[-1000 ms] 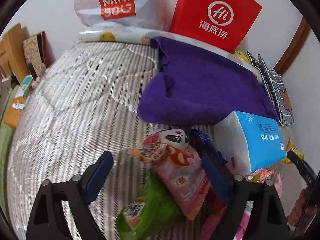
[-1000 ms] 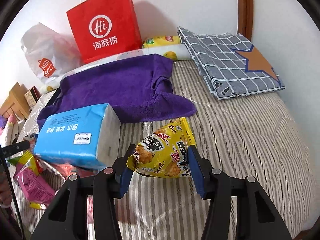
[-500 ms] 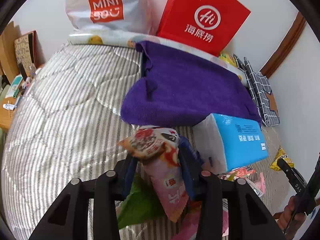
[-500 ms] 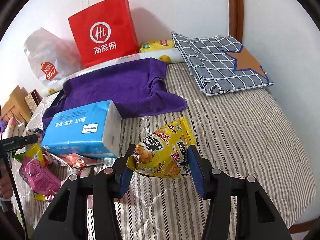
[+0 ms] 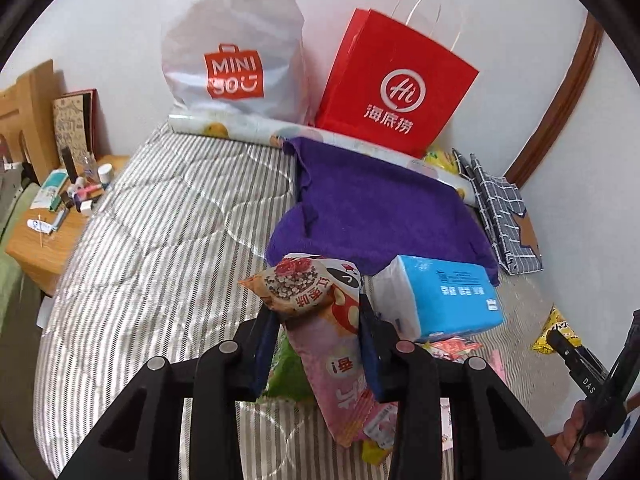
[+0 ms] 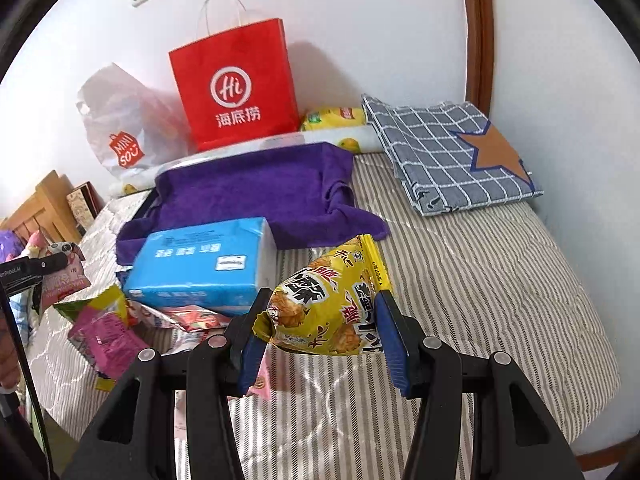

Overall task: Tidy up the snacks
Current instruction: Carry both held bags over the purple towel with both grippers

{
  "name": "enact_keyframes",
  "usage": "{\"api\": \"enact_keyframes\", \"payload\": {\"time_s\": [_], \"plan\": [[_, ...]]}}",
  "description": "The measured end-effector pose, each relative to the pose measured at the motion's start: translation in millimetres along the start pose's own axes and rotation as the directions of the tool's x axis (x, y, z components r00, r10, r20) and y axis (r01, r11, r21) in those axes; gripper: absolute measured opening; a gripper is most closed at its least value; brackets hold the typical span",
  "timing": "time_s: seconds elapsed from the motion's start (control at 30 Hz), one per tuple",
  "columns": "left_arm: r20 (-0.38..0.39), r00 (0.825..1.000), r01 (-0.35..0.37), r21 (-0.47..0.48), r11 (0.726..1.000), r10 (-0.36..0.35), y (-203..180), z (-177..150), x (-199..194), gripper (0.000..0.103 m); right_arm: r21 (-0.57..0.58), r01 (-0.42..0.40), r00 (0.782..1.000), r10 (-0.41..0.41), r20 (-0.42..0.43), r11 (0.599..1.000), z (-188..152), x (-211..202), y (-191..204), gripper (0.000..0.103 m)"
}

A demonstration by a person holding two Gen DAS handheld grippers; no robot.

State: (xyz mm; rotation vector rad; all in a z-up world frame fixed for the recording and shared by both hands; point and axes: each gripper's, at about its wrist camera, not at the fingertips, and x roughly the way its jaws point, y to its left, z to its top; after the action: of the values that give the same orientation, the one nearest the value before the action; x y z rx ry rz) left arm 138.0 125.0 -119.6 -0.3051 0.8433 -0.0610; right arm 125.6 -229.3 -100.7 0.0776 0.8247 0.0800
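My left gripper (image 5: 318,340) is shut on a pink snack bag (image 5: 324,320) with a panda print and holds it above the striped bed (image 5: 160,248). My right gripper (image 6: 320,336) is shut on a yellow snack bag (image 6: 328,308), lifted over the bed (image 6: 480,280). A pile of loose snack packets (image 6: 108,328) lies beside a blue tissue pack (image 6: 200,260). A green packet (image 5: 286,372) lies under the left gripper. The red paper bag (image 5: 396,92) and the white Miniso bag (image 5: 232,52) stand against the wall. The yellow bag also shows in the left wrist view (image 5: 556,330).
A purple towel (image 5: 380,212) is spread behind the tissue pack. A folded grey checked cloth (image 6: 448,156) lies at the back right. A wooden side table (image 5: 52,216) with small items stands left of the bed. A fruit-print roll (image 5: 240,130) runs along the wall.
My left gripper closed on the pink snack bag and lifted it off the pile. My right gripper rose and drew back with the yellow bag.
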Motion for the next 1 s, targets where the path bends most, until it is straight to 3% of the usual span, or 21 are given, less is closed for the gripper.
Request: {"api": "enact_keyframes", "payload": {"time_s": [0.43, 1.0], "plan": [[0.035, 0.999, 0.038, 0.075, 0.996, -0.041, -42.8, -14.2, -30.9, 0.035, -0.015, -0.043, 0.997, 0.044, 0.068, 0.999, 2.7, -37.4, 13.4, 0.051], [0.045, 0.994, 0.091, 0.149, 0.985, -0.099, -90.4, -22.5, -40.0, 0.035, -0.021, -0.084, 0.99, 0.086, 0.115, 0.996, 9.4, -55.5, 25.9, 0.051]]}}
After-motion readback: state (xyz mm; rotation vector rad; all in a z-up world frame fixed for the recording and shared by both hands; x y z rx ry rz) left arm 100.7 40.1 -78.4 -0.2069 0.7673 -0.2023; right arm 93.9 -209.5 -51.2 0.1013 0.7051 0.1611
